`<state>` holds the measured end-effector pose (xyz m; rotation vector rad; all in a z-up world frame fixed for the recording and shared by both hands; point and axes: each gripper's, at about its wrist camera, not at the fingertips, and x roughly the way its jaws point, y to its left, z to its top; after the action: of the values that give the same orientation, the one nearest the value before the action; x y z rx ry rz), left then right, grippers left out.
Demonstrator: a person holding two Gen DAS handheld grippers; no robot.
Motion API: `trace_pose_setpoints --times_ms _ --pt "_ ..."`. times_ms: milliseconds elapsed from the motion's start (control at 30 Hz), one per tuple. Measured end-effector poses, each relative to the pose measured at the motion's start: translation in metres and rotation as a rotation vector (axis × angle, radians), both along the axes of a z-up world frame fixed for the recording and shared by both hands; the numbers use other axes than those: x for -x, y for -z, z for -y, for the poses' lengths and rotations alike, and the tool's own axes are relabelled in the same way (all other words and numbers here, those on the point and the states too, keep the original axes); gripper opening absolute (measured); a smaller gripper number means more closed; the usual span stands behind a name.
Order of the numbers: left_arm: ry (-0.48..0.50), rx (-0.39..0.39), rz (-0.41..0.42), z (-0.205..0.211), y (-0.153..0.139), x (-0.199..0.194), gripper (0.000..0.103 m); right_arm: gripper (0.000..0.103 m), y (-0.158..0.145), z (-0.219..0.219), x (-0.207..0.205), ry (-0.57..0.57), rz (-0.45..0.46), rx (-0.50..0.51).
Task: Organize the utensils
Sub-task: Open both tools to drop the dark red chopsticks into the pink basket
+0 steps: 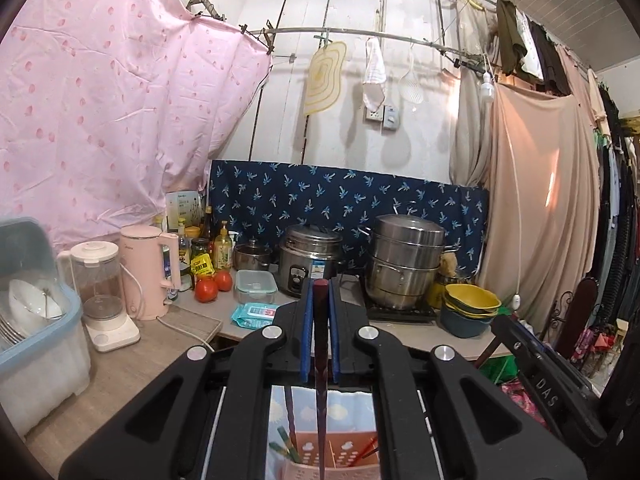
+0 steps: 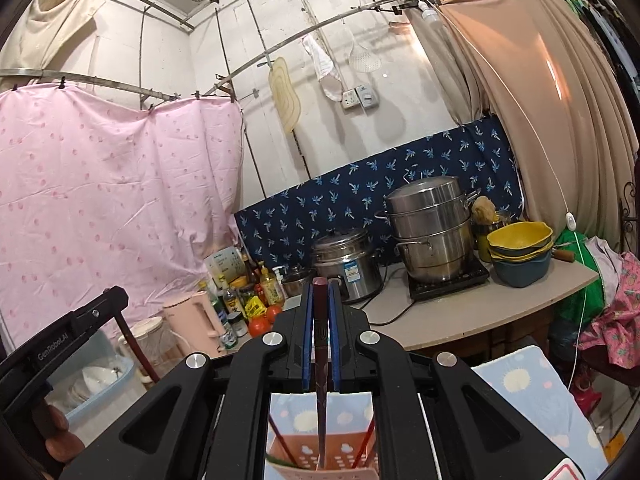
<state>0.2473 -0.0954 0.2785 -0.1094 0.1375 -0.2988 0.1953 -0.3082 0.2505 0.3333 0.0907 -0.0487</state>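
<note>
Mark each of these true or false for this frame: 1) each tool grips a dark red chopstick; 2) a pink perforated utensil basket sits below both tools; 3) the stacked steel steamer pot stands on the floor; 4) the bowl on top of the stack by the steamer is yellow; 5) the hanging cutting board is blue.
1) True: the left tool and the right tool each clamp a dark red chopstick, tip pointing down.
2) True: the pink basket shows below each.
3) False: the steamer pot stands on a black cooktop on the counter.
4) True: the top bowl is yellow.
5) False: the cutting board is pale yellow.
</note>
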Motion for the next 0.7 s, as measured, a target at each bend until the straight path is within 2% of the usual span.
trace_pose_setpoints --times_ms 200,467,633,667,700 --pt "0.008 -0.019 -0.029 0.009 0.02 -0.025 0.007 0.007 0.032 0.002 -0.039 -0.011 -0.083 -0.005" --pt "0.016 -0.038 -0.137 0.012 0.068 -0.044 0.007 0.007 0.076 0.0 -0.054 -0.041 -0.18 -0.007" --pt "0.007 -0.043 -0.17 0.009 0.081 -0.043 0.008 0.009 0.089 -0.003 -0.054 -0.052 -0.216 -0.003" --pt "0.005 -0.046 -0.17 0.008 0.082 -0.041 0.009 0.01 0.09 -0.004 -0.053 -0.047 -0.213 0.001" --pt "0.0 -0.051 -0.171 0.008 0.083 -0.04 0.015 0.014 0.09 -0.005 -0.051 -0.044 -0.213 0.006"
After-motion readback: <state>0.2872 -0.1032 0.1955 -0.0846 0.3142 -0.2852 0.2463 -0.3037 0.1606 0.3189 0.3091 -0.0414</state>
